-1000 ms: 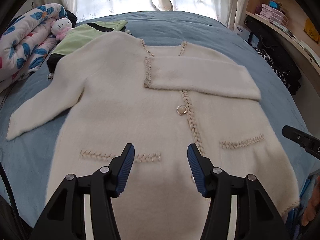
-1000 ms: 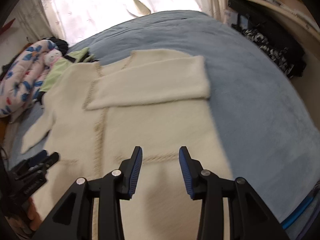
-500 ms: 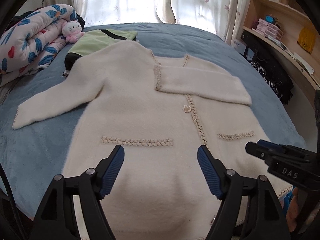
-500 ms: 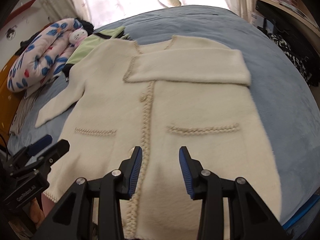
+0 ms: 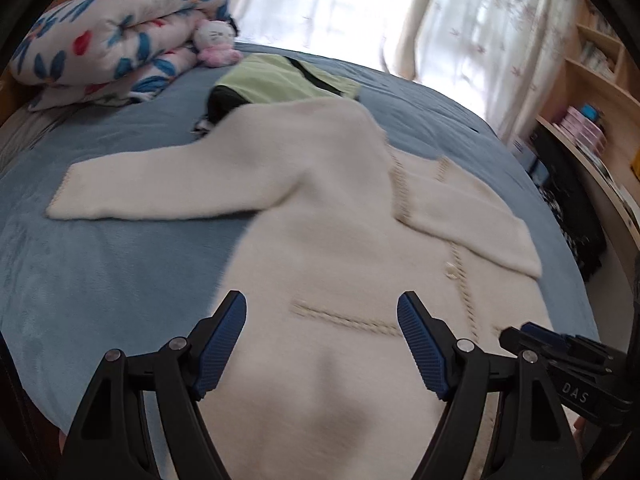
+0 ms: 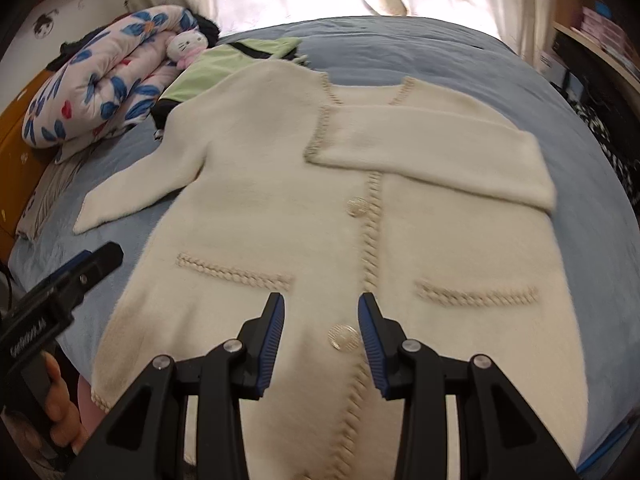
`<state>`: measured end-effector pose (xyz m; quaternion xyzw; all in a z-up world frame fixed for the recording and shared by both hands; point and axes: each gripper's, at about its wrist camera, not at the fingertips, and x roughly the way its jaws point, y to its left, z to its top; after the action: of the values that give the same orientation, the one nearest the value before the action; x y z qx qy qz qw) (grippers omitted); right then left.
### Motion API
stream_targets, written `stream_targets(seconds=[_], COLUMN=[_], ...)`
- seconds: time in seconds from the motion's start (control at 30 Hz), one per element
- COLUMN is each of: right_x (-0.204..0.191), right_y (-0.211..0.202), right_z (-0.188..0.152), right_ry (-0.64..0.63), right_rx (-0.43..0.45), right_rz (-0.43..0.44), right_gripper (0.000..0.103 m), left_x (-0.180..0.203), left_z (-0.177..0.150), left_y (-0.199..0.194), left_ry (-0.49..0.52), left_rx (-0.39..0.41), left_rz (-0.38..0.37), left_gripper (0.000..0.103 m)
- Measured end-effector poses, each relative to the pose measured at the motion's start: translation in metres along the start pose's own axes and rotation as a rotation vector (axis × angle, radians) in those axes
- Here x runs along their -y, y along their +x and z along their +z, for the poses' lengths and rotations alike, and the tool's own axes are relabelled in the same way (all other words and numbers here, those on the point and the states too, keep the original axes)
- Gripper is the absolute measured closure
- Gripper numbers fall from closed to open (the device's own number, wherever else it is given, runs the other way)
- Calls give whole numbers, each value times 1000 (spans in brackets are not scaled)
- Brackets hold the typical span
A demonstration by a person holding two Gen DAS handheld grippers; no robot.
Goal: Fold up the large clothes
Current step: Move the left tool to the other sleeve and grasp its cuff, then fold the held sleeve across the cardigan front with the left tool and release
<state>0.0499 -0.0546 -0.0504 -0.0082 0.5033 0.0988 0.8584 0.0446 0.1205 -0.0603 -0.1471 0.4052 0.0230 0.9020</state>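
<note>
A large cream knit cardigan (image 6: 280, 208) with braided trim lies face up on the blue bed (image 6: 400, 48). Its right sleeve (image 6: 432, 148) is folded across the chest. Its left sleeve (image 5: 160, 188) lies stretched out flat to the left. My left gripper (image 5: 322, 334) is open and empty above the lower left part of the cardigan (image 5: 340, 220). My right gripper (image 6: 322, 326) is open and empty above the button placket near the hem. Each gripper shows in the other's view: the left one (image 6: 92, 260), the right one (image 5: 536, 334).
A green and black garment (image 6: 216, 64) lies under the cardigan's far left shoulder. A rolled floral quilt (image 6: 96, 84) and a pink plush toy (image 6: 186, 46) sit at the far left. Shelves (image 5: 600, 120) and dark clothes (image 5: 572, 216) stand to the right of the bed.
My left gripper has swung left and opened wider, so the outstretched sleeve now shows ahead. My right gripper has shifted left to sit over the button placket.
</note>
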Motion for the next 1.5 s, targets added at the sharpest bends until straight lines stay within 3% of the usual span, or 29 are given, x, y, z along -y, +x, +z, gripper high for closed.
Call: stream_targets(seconds=[0.23,0.5,0.67,0.83,1.07,1.13,1.17,1.2,1.27,1.33,1.4,1.5], right_x=[-42,-84,-101,-113,-115,-113,-112,-111,-108,-103,-96,-83], right_y=[26,50,81,106,128,130,131,131,131,130,126,118], right_z=[36,79,90,87,83,82,81,80,79,78,77,76], right_ry=[-71,-115,-126,-150,-150,-146,-142,-139,-133,-124,-108,-77], right_rx=[38,161,160,115,53,43,40,38,34,32,33,40], right_rz=[-8,-51,-82,-60,-21,-12,-7,-2,6,14,26,48], right_gripper=[65,65,65,65,65,65,65,65,65,65,65,65], left_x=[-66,-148,-190,-234,-277,-289,-293,-297,-305,-302,-278,-232], left_z=[27,53,55,55,61,68,71,74,79,87,102,129], left_y=[19,57,88,121,143,147,150,154,162,161,149,122], left_ry=[-95,-277,-383,-506,-623,-655,-659,-657,-668,-673,-569,-439], left_rx=[54,17,-38,-91,-61,-32,-24,-19,-20,-16,21,125], left_rz=[73,104,64,-2,-40,-18,1,40,68,98,190,207], left_gripper=[29,29,29,29,37,41,53,76,90,94,96,97])
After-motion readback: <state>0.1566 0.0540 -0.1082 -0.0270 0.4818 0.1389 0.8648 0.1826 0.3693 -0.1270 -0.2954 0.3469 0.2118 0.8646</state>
